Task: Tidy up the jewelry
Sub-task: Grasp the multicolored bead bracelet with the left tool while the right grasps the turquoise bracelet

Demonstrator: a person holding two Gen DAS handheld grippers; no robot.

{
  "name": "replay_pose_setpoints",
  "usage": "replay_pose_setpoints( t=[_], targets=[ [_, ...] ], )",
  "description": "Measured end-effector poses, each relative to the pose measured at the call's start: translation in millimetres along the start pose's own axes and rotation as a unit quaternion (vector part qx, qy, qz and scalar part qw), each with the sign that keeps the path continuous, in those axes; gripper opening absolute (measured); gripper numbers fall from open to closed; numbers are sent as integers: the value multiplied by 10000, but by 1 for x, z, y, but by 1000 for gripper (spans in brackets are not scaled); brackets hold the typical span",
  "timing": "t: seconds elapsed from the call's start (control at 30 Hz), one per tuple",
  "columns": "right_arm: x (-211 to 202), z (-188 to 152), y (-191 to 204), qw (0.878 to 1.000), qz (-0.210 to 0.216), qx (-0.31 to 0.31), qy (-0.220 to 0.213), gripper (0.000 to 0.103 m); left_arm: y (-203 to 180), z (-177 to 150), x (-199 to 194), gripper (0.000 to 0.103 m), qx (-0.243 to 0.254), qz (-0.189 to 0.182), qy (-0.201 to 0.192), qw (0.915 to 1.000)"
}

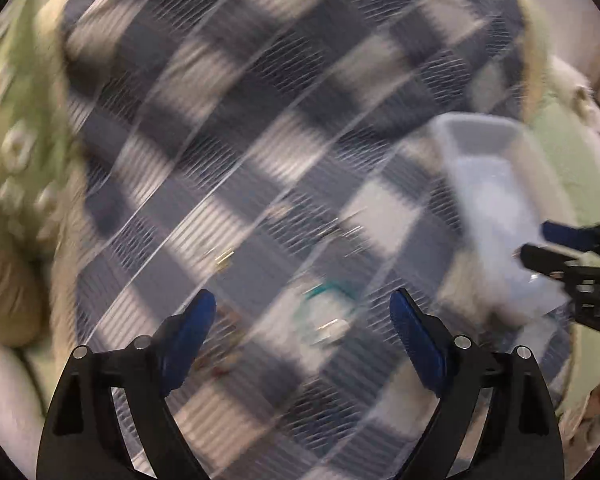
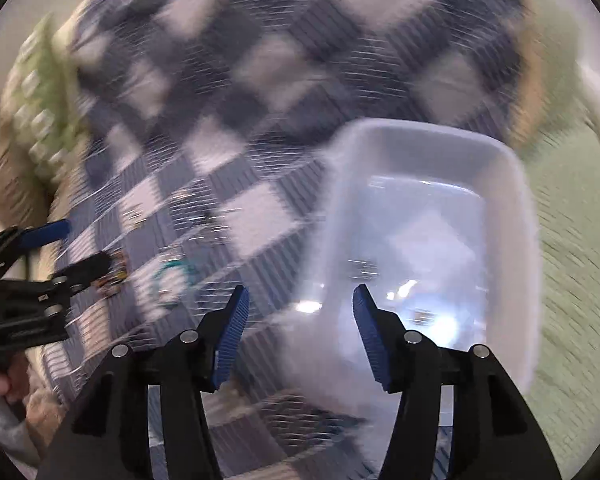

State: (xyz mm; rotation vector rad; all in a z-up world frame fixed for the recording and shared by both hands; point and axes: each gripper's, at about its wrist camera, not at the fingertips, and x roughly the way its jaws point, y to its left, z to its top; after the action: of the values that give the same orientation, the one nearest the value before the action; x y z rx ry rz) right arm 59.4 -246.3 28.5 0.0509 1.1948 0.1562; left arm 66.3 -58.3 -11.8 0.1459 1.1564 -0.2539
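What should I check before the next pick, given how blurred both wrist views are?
1. Left gripper empty, jaws apart: ok.
2. Right gripper empty, jaws apart: ok.
3. Clear plastic bin upright on the checked cloth, mouth open: ok.
4. Teal ring-shaped piece lying loose on the cloth, outside the bin: ok as a target.
5. Small gold pieces sharp enough to aim at: not ok, motion blur.
6. What already lies in the bin: cannot tell, only glints show.
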Motion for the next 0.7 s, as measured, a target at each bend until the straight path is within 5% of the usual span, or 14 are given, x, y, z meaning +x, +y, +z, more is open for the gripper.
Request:
replay_pose_setpoints(
  t=[0.17, 0.4, 0.6, 0.7],
  targets=[
    [42, 7, 52, 9997, 94, -37, 218, 54, 70, -28, 47, 83, -928, 96, 351, 9950],
    [93, 8, 75, 9984, -117, 14, 547, 54, 105, -31, 89, 73, -1331, 196, 656, 9887],
    [113, 6, 75, 9977, -138, 76, 664, 54, 101, -38, 109, 51, -1087, 449, 911, 9889],
    [120, 7, 78, 9976, -120, 40, 687, 54, 95, -40, 107, 20, -1017, 436, 875, 9900]
  ],
)
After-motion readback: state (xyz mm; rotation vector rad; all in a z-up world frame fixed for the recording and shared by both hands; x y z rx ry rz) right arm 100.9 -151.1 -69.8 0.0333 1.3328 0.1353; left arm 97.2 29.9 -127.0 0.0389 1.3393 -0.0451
